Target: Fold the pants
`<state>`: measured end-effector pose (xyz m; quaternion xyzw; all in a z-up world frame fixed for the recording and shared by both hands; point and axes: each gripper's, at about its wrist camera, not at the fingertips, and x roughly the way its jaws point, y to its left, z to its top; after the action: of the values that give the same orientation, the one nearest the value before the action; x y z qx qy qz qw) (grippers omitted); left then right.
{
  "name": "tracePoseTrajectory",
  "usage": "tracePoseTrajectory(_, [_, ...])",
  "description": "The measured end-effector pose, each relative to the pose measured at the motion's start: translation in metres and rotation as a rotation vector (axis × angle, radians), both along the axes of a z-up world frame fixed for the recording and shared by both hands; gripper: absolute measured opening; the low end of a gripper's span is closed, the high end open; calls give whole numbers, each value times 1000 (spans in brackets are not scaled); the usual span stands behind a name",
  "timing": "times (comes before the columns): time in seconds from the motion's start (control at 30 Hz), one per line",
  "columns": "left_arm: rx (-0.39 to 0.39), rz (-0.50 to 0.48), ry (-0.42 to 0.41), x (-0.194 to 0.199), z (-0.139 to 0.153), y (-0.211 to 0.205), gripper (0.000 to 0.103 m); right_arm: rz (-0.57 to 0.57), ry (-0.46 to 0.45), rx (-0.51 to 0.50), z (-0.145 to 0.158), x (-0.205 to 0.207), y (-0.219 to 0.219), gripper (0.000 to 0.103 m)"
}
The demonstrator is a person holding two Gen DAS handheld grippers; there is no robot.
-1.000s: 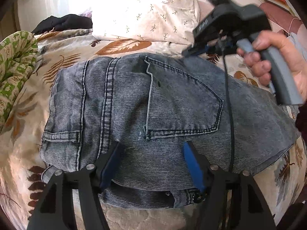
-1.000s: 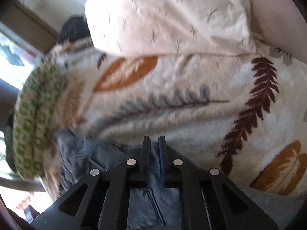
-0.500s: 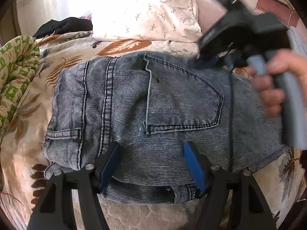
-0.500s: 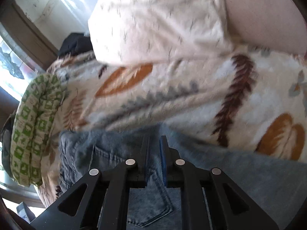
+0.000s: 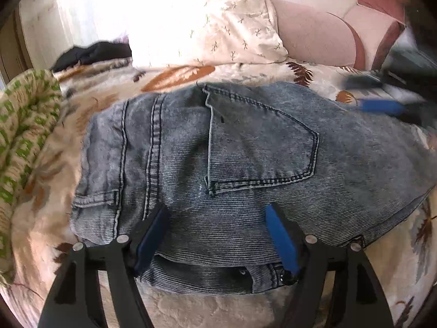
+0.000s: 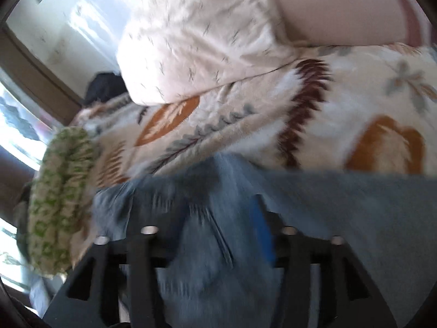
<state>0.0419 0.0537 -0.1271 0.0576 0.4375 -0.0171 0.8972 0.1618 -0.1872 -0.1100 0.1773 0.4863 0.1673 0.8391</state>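
I see folded jeans below the pillow. My left gripper gapes wide, empty; right gripper parted, holding nothing.

Window glare washes the far side; right view is motion-blurred, perhaps throughout.

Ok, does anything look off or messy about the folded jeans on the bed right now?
Slightly. The jeans lie folded on the leaf-print blanket, but the waistband layer underneath sticks out past the top layer's near edge, so the edges aren't aligned. No damage shows.
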Motion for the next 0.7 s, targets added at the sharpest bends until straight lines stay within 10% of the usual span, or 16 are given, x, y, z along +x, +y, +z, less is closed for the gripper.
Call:
tracePoseTrajectory(0.33, [49, -10, -238, -29, 29, -6, 82, -218, 15, -27, 21, -151, -118, 57])
tracePoseTrajectory(0.7, [88, -50, -236, -65, 21, -24, 84, -464, 48, 70, 40, -160, -198, 63])
